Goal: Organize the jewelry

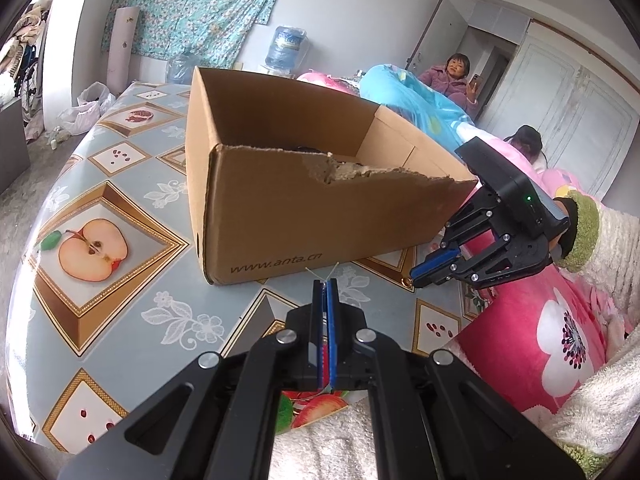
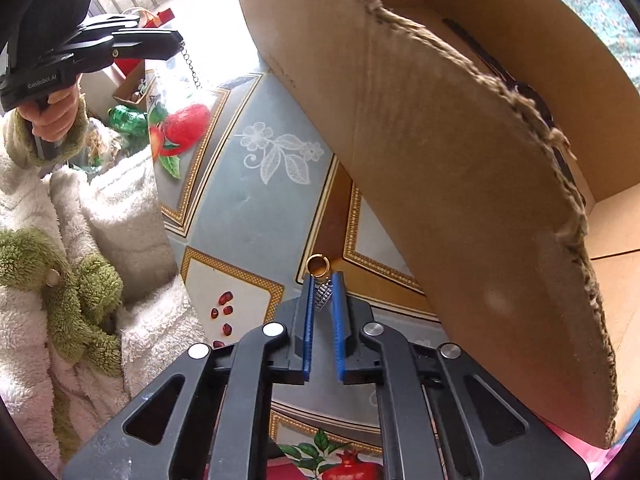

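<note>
Cardboard box printed "www.anta.cn"; left gripper marked "GenRobot.AI".

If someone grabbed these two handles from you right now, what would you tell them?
Left hand-held gripper: shut on a thin chain that dangles from its tips.
Right hand-held gripper: pinching a gold ring with a sparkly band, low over the table.
Cardboard box stands just ahead; something dark already lies inside.
Left: drop both pieces into the box.
</note>
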Motion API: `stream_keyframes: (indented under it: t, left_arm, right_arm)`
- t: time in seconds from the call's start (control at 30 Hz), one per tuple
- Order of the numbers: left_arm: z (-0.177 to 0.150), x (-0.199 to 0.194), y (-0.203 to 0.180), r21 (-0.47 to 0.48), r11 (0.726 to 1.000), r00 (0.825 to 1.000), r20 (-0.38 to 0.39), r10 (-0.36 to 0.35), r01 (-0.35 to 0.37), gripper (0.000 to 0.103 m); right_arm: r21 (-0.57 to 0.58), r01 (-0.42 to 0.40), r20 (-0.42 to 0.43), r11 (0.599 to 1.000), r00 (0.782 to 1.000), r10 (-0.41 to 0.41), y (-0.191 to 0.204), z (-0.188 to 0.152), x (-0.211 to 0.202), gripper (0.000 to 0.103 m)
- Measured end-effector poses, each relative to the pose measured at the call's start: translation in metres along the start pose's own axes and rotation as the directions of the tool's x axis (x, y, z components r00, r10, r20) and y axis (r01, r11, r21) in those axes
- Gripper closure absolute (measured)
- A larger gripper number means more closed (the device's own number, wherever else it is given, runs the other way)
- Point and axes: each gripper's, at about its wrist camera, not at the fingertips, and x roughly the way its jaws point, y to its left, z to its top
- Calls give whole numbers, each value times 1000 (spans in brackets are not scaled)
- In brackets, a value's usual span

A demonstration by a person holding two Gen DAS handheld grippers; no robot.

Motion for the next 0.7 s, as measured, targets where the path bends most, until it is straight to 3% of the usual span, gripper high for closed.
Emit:
stream_keyframes:
  t: [0.4, 0.57, 0.67, 0.7]
  left_arm:
    - [-2, 1, 3, -1, 1000, 1000, 5, -2, 2, 102]
    - [-2, 0, 3, -1, 1000, 1000, 7, -2, 2, 102]
    - [-2, 0, 4, -3, 1000, 1000, 8, -4, 4, 102]
    - [-2, -1, 4, -5, 1000, 1000, 8, -5, 6, 102]
  right_arm:
    - [48, 6, 21, 999, 1000, -7, -5, -4, -7, 103]
    - [144, -4, 53, 990, 999, -3, -13, -15, -16, 103]
    - [225, -28, 84, 974, 996, 9, -16, -21, -21, 98]
    - [236, -29, 85, 971, 996, 9, -13, -23, -20, 89]
